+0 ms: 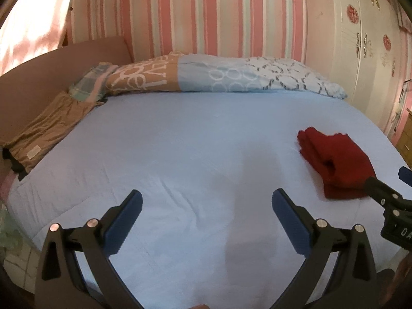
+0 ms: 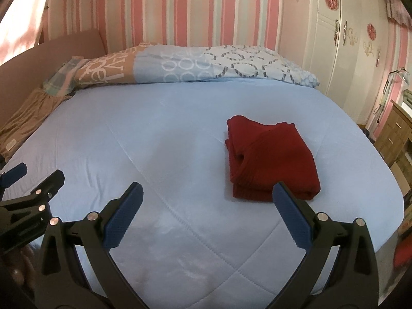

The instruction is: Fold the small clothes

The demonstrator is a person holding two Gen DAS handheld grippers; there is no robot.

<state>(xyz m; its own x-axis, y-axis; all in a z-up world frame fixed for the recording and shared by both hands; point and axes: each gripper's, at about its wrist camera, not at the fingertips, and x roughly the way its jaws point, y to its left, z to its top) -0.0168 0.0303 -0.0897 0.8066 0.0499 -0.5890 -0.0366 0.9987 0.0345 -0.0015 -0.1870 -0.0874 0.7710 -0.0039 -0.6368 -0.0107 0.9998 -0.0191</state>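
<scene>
A dark red knitted garment point(image 2: 270, 157) lies folded into a compact rectangle on the light blue bedspread point(image 2: 154, 134); in the left wrist view the same red garment point(image 1: 334, 162) sits at the right. My right gripper point(image 2: 207, 198) is open just in front of the garment's near edge, with its right pad close to the garment's front fold and nothing between the pads. My left gripper point(image 1: 207, 200) is open above bare bedspread point(image 1: 180, 141), well left of the garment, holding nothing. Each view catches the other gripper at its side edge.
A patterned blue and tan pillow point(image 1: 206, 74) lies along the head of the bed. Brown folded clothing point(image 1: 43, 134) rests at the bed's left edge. A white wardrobe point(image 2: 347, 38) and a wooden dresser point(image 2: 396, 134) stand to the right.
</scene>
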